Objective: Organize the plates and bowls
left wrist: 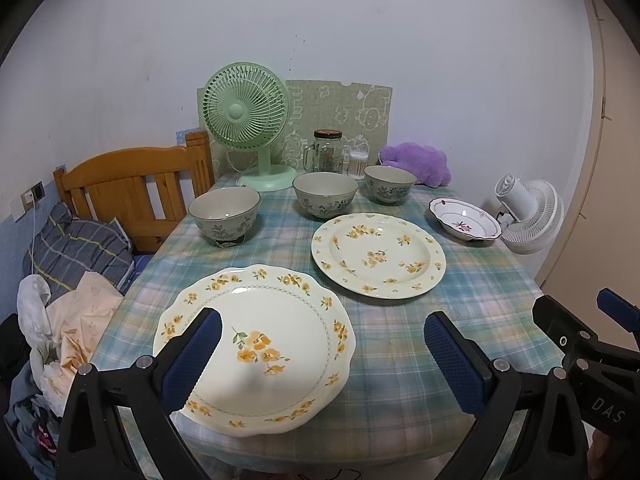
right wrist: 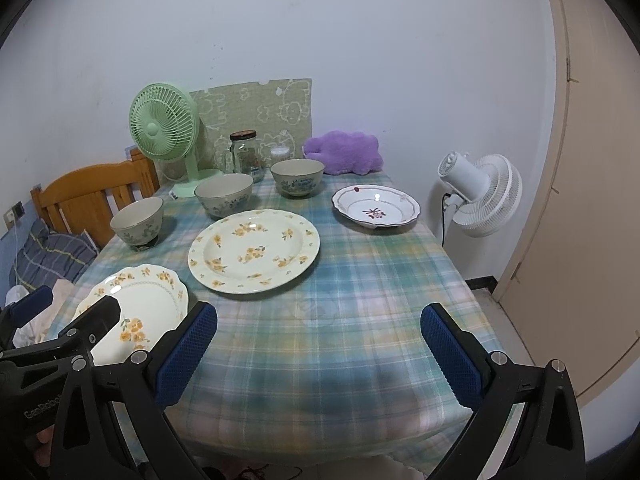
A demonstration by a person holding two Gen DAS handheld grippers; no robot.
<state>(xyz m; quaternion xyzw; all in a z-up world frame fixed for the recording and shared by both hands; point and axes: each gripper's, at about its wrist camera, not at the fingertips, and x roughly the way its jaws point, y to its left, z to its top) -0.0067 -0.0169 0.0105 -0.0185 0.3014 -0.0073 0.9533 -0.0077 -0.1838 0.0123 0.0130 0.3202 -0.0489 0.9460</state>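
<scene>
A scalloped plate with yellow flowers lies at the table's near left. My left gripper hovers open just above and in front of it, nothing between its fingers. A round yellow-flowered plate sits mid-table. Three grey-green bowls stand in a row behind: left, middle, right. A white dish with a purple motif rests at the far right. My right gripper is open over bare tablecloth, and it shows in the left wrist view.
A green fan, a glass jar, a swab box and a purple cushion line the back of the plaid-covered table. A white fan stands off the right edge. A wooden bedhead and bedding lie left.
</scene>
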